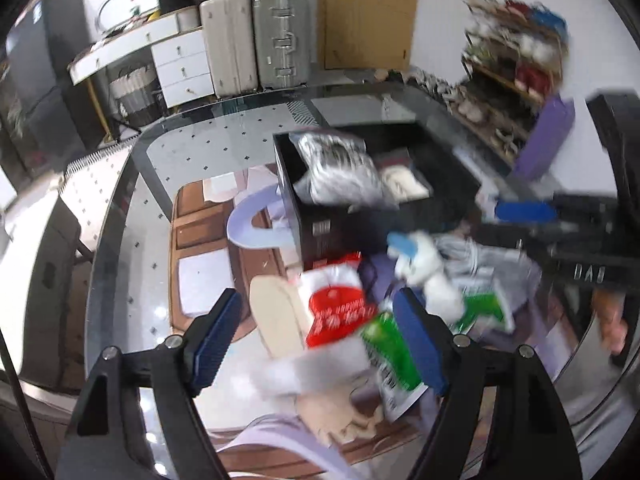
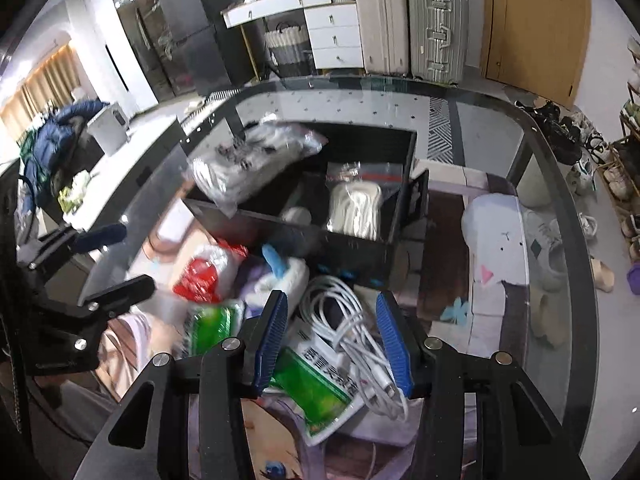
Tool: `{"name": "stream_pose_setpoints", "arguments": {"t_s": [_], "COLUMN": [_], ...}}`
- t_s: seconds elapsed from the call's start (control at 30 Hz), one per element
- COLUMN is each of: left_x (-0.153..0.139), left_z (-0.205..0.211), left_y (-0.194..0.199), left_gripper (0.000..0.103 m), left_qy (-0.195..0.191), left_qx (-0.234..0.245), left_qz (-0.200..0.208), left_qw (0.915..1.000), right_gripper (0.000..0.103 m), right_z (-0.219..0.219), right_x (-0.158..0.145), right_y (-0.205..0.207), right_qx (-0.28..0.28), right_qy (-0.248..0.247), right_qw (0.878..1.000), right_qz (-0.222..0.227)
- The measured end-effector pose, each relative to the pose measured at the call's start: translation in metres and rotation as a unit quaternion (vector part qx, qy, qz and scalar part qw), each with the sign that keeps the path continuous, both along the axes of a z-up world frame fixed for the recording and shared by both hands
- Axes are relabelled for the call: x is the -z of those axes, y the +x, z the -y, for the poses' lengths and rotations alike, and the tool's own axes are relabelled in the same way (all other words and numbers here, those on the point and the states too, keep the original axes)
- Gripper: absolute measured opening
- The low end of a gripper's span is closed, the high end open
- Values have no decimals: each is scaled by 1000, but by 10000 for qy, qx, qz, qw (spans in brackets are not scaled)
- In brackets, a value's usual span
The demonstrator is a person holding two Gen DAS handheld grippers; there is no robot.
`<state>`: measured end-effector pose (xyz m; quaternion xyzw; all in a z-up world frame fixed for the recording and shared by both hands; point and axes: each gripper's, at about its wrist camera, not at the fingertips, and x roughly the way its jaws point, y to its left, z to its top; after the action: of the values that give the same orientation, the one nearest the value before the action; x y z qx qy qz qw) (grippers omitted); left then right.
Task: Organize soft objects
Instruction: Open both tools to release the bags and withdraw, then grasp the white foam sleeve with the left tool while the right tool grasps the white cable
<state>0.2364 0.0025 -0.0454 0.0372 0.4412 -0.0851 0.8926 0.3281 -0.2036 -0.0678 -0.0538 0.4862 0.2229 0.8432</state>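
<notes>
Both grippers hung empty: the left gripper [image 1: 320, 344] wide, the right gripper [image 2: 332, 344] narrower over the white cable [image 2: 352, 320]; it would best pinch the bundle's middle before lifting toward the far black box [image 2: 304, 236].

Blue ribbed pads [image 2: 394, 346] line the right tongs [image 2: 334, 340], whose arms are black. Between them lie a white cable [image 2: 348, 320] and a green-and-white packet [image 2: 316, 384]. Beyond sit a red-and-white packet [image 2: 200, 276] and a black box [image 2: 352, 240]. The glass bench [image 2: 340, 104] shows small dark dots.

Two suitcases [image 2: 412, 24] stand beside white drawers [image 2: 334, 36], near a wooden door [image 2: 536, 24]
</notes>
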Motion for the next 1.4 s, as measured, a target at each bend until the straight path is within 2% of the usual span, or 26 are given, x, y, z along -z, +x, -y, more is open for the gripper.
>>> {"name": "stream_pose_setpoints", "arguments": {"t_s": [0.27,0.33,0.53,0.67,0.8,0.9,0.97,1.1,1.2,1.23,1.4], "left_x": [19,19,30,34,33,36,40,30,18,18,33], "left_z": [-14,-17,-19,-16,-17,-15,-9,-2,-5,-6,-6], "left_y": [-13,-18,-21,-24,-32,-36,-40,-47,-48,-47,-37], "left_gripper": [78,78,78,78,78,77,77,77,80,84,84], "left_qy": [39,56,78,280,148,-209,-170,-25,6,36,310], "left_qx": [253,282,397,351,324,526,675,964,1086,1114,1187], "left_qz": [-240,-157,-350,-345,-510,-804,-938,-768,-550,-546,-627], "left_qw": [9994,9995,9986,9984,9981,9952,9932,9924,9926,9923,9905], "right_gripper": [47,50,55,55,55,55,55,55,55,55,55], "right_z": [15,20,27,25,21,18,20,23,21,20,15], "right_x": [22,26,37,43,43,39,32,22,30,33,40], "right_y": [-3,-3,-2,-7,-15,-20,-20,-18,-9,-4,-3], "right_qx": [-80,-61,-138,-189,-318,-373,-343,-209,-129,-119,-166], "right_qy": [-159,-196,-151,-232,-232,-119,38,7,-132,-160,-228], "right_qw": [9996,9995,9989,9981,9970,9962,9966,9987,9984,9982,9976], "right_qz": [-204,-244,-429,-548,-662,-778,-752,-455,-532,-562,-630]}}
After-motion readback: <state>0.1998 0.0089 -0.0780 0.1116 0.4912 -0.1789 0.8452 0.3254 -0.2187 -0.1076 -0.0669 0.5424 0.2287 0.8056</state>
